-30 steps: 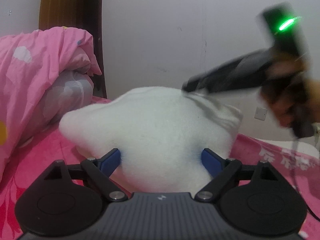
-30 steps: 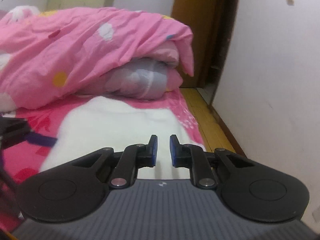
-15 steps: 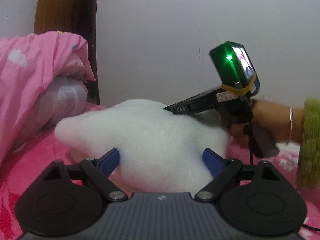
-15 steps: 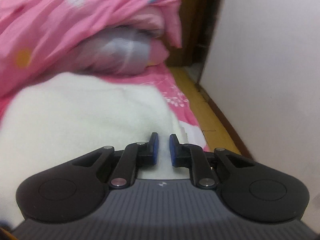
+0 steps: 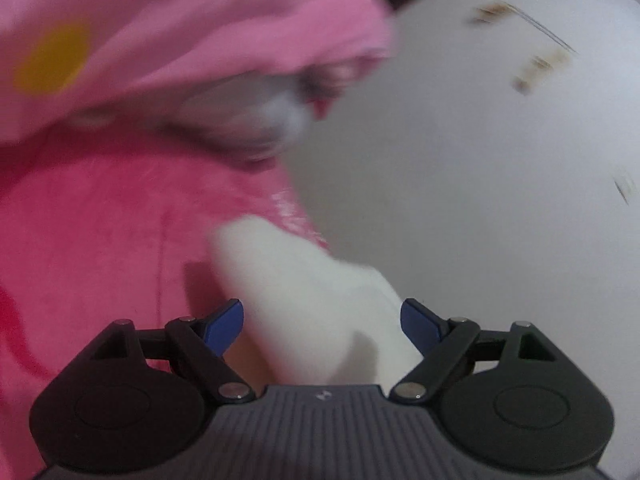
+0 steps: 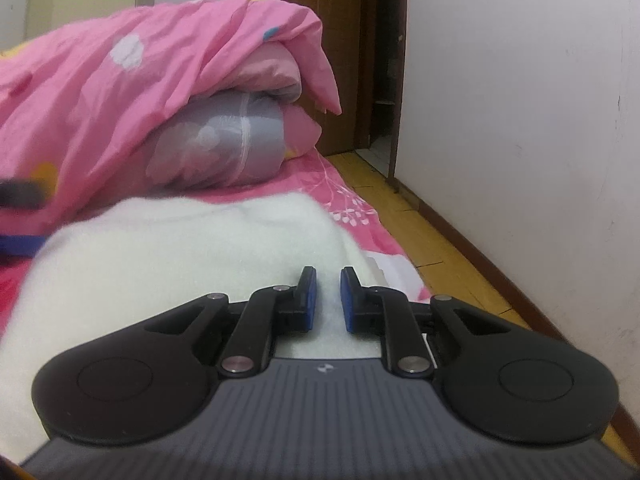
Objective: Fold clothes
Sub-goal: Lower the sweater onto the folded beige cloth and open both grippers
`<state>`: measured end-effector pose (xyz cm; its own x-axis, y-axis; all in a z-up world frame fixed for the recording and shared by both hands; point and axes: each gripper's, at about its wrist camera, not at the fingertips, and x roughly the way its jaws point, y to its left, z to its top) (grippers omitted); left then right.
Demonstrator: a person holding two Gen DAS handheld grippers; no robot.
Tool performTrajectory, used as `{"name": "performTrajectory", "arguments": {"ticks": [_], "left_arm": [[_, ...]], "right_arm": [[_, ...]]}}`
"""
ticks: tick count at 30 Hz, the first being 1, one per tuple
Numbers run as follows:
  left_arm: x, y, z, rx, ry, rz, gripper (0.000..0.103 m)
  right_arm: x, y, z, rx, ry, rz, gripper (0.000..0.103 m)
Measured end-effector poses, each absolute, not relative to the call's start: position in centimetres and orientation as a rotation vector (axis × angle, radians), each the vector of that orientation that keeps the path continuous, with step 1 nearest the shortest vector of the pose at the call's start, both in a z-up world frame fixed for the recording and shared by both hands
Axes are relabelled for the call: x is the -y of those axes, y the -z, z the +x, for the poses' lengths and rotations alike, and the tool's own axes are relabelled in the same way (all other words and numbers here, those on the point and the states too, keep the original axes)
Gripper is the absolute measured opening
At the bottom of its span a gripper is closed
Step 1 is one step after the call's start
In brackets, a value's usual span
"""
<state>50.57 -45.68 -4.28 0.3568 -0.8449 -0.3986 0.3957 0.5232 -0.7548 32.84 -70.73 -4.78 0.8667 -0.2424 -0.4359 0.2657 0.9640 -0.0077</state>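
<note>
A white fleece garment lies spread on the pink bed sheet. My right gripper sits low over its near right part. The jaws are nearly together, with white fleece pinched in the narrow gap. The left wrist view is blurred by motion. There a raised fold of the garment stands between the wide-apart fingers of my left gripper, which is open. At the left edge of the right wrist view, a dark and blue smear is the left gripper.
A heaped pink duvet covers a grey pillow at the far end of the bed. To the right the bed edge drops to a wooden floor along a white wall. A brown door stands behind.
The left gripper has swung sharply toward the duvet, so the right gripper and hand have left its view. The right gripper stays shut on the garment, which now lies lower and flatter.
</note>
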Motion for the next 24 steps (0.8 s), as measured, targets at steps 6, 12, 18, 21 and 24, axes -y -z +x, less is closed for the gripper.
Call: {"name": "performTrajectory", "arguments": {"ticks": [6, 12, 18, 21, 24], "left_arm": [[48.2, 5.8, 54.8, -0.976, 0.795, -0.589, 0.068], [48.3, 4.0, 54.4, -0.802, 0.886, -0.623, 0.028], [49.3, 8.5, 55.2, -0.906, 0.731, -0.526, 0.052], [47.7, 7.7, 55.0, -0.882, 0.639, -0.574, 0.070], [46.6, 5.7, 53.2, -0.822, 0.602, -0.544, 0.069]], "right_arm": [[70.6, 4.9, 32.6, -0.437, 0.265, 0.038, 0.013], [70.5, 5.1, 32.3, -0.417, 0.268, 0.032, 0.013], [70.2, 5.3, 32.5, -0.410, 0.286, 0.034, 0.013], [69.6, 5.1, 32.7, -0.429, 0.298, -0.005, 0.014], [70.0, 5.0, 32.7, -0.433, 0.294, 0.010, 0.014]]}}
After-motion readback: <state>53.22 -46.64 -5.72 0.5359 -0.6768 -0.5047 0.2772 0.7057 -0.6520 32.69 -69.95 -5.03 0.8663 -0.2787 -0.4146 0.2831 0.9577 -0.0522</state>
